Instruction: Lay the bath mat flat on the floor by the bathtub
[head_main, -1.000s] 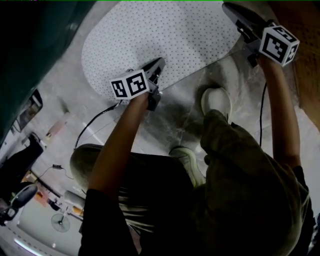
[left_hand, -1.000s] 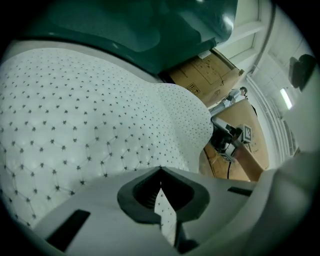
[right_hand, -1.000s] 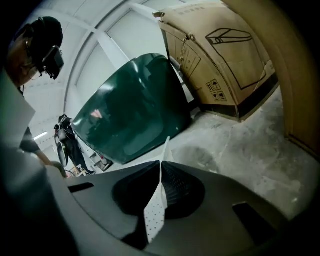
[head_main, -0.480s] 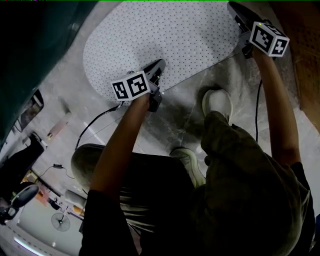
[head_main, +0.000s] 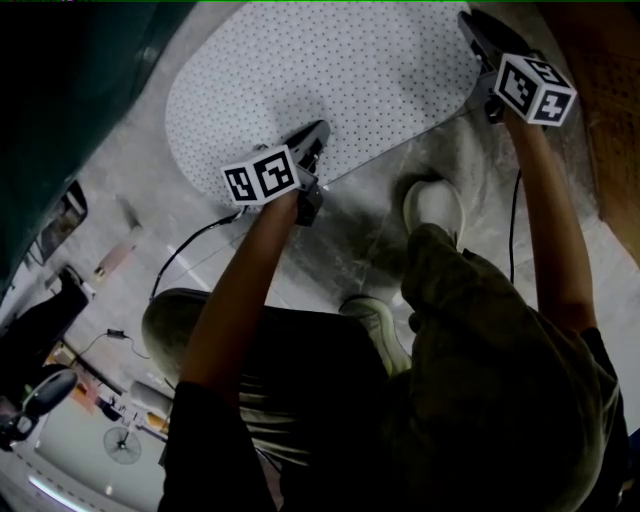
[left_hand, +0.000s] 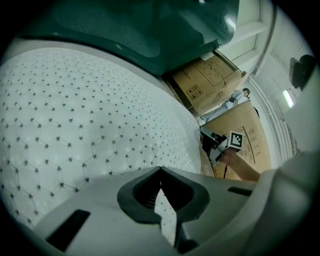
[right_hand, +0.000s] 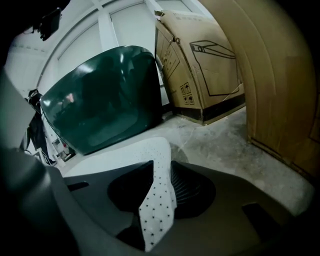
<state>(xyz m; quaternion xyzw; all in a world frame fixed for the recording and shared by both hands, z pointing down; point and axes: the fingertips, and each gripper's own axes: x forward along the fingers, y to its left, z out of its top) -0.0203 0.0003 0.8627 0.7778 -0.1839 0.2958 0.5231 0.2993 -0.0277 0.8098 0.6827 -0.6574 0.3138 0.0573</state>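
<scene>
The white dotted bath mat (head_main: 330, 70) lies spread on the marble floor beside the dark green bathtub (head_main: 70, 90). My left gripper (head_main: 318, 128) sits at the mat's near edge, shut on a thin fold of it (left_hand: 162, 200). My right gripper (head_main: 472, 22) is low at the mat's right end. Its jaws have just been opening. A strip of mat (right_hand: 156, 200) still stands between them with gaps beside it, and the ridged pads are not pressing on it. In the left gripper view the mat (left_hand: 80, 115) fills the left side, with the tub (left_hand: 150, 30) behind it.
Cardboard boxes (right_hand: 205, 65) stand past the tub's end, and a brown cardboard panel (head_main: 600, 90) runs along the right. The person's shoes (head_main: 432, 205) (head_main: 378, 320) stand on the floor just behind the mat. A black cable (head_main: 190, 245) trails from the left gripper.
The right gripper has sunk toward the floor at the mat's right end, and that end now lies lower and flatter. The left gripper has stayed put.
</scene>
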